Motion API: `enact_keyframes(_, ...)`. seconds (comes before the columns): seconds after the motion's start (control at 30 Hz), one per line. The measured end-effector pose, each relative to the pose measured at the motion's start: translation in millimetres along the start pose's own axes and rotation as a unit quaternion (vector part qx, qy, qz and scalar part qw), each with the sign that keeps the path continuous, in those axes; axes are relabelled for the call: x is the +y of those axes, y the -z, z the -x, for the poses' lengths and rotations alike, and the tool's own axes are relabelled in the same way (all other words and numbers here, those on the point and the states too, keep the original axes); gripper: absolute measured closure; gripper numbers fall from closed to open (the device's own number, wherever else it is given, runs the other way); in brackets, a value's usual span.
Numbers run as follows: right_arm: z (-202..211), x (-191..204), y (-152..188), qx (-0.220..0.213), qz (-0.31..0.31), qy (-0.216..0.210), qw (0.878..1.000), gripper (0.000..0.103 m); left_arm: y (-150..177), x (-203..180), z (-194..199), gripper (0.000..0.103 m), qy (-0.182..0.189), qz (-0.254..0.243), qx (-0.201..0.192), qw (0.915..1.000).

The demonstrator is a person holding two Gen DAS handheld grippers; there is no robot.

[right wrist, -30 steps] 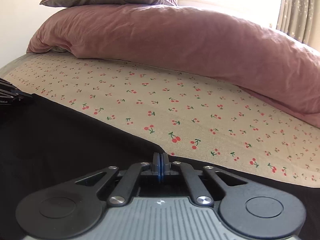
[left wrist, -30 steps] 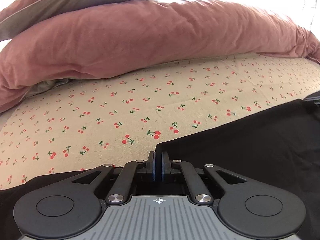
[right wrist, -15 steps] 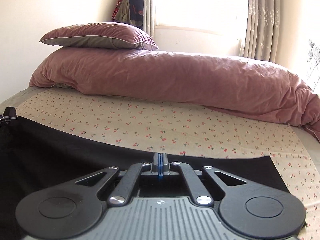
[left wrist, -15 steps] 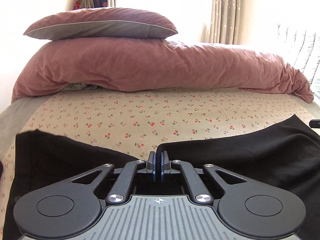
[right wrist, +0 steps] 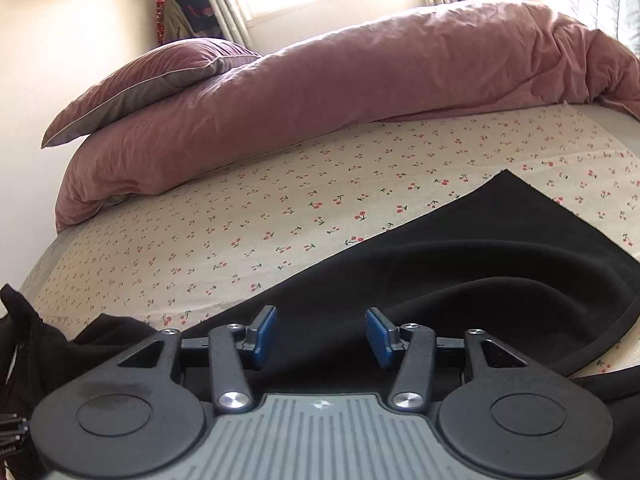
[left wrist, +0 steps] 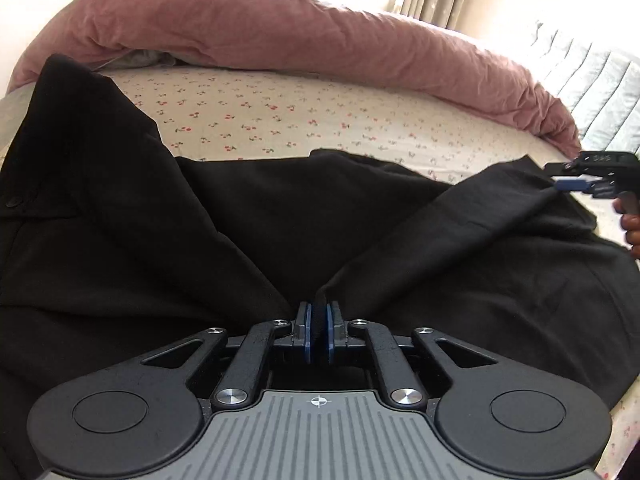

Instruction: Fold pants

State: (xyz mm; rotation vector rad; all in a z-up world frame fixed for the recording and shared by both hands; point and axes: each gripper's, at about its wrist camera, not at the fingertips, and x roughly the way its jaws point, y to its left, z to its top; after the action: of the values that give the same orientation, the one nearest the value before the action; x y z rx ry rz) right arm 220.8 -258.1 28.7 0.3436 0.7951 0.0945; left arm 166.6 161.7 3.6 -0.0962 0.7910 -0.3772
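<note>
While the left gripper [left wrist: 318, 330] has its fingers pinched narrowly on a fold of the black pants [left wrist: 248, 232], the right gripper [right wrist: 321, 334] hangs with fingers wide apart, holding nothing, above the cloth. Pants: spread rumpled on cherry-print bed sheet [right wrist: 280, 208]. Behind: pink duvet [right wrist: 360, 92], pillow [right wrist: 160, 76].

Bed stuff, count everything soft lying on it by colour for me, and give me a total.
Black: 1, the pants.
Pink: 2, the duvet and the pillow on top of it.
Cream with cherries: 1, the bedsheet.
Total: 4.
</note>
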Motion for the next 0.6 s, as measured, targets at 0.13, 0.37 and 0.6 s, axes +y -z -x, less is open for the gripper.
enact_keyframes(0.13, -38, 9, -13, 0.015, -0.027, 0.029, 0.999, 0.036, -4, 15, 21, 0.073, -0.005, 0.044, -0.063, 0.997)
enact_keyframes(0.37, -100, 34, -25, 0.019, -0.002, 0.151, 0.988, 0.035, -39, 32, 12, 0.035, -0.096, 0.124, -0.147, 0.9766)
enact_keyframes(0.6, -114, 56, -12, -0.01, 0.078, 0.243, 0.967, 0.092, -44, 41, -28, 0.068, -0.24, 0.158, -0.081, 0.9544)
